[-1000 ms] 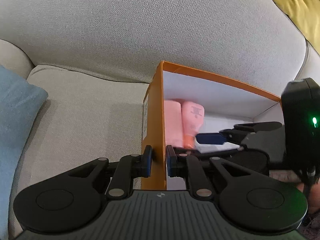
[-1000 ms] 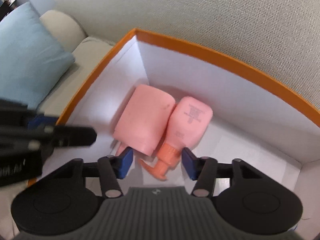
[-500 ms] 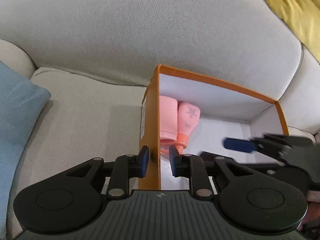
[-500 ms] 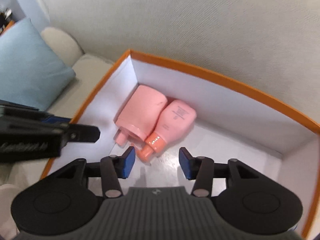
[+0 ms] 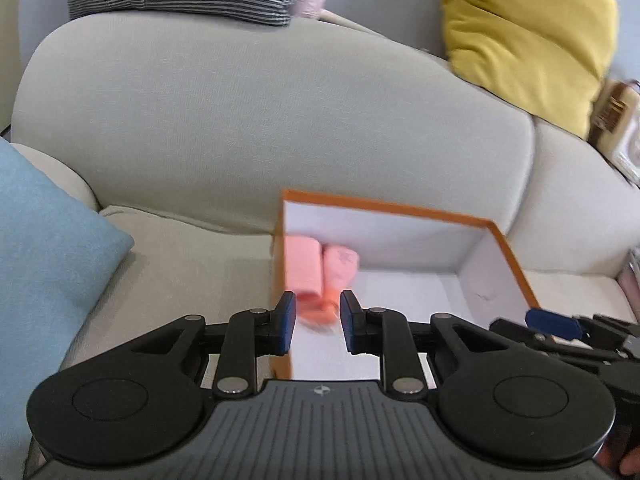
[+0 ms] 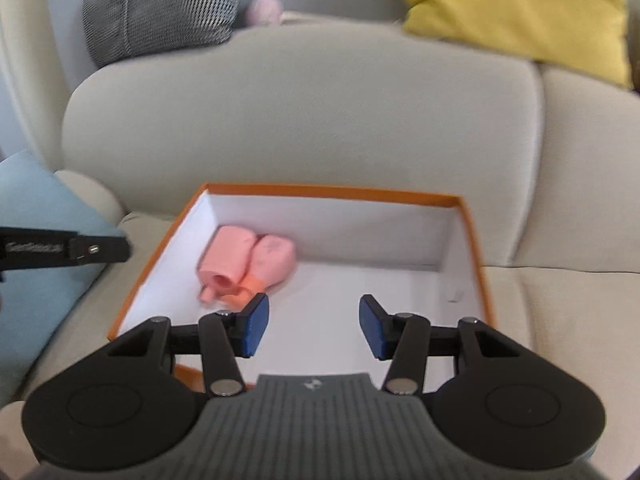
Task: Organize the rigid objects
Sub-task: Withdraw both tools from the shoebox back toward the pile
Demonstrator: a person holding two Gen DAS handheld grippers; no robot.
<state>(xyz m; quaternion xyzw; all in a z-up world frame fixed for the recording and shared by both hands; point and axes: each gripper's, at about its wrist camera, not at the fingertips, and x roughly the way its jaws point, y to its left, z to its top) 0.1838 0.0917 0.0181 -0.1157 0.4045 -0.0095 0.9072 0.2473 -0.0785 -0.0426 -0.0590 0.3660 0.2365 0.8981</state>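
Observation:
An orange box with a white inside (image 6: 474,240) (image 5: 516,256) sits on the sofa seat. Two pink bottles (image 6: 248,264) (image 5: 320,272) lie side by side in its back left corner, caps toward me. My left gripper (image 5: 318,322) is open and empty, hovering near the box's left wall. My right gripper (image 6: 312,328) is open wide and empty, above the box's near edge. The right gripper's fingers (image 5: 560,326) show at the right of the left wrist view; the left gripper's finger (image 6: 80,250) shows at the left of the right wrist view.
A beige sofa backrest (image 6: 300,120) rises behind the box. A light blue cushion (image 5: 44,260) (image 6: 36,248) lies left of the box. A yellow cushion (image 6: 520,8) (image 5: 524,28) and a grey striped cushion (image 6: 160,4) rest on top of the backrest.
Both grippers have pulled back and up from the box. The left gripper has let go of the box's left wall and opened. The right gripper has opened wider.

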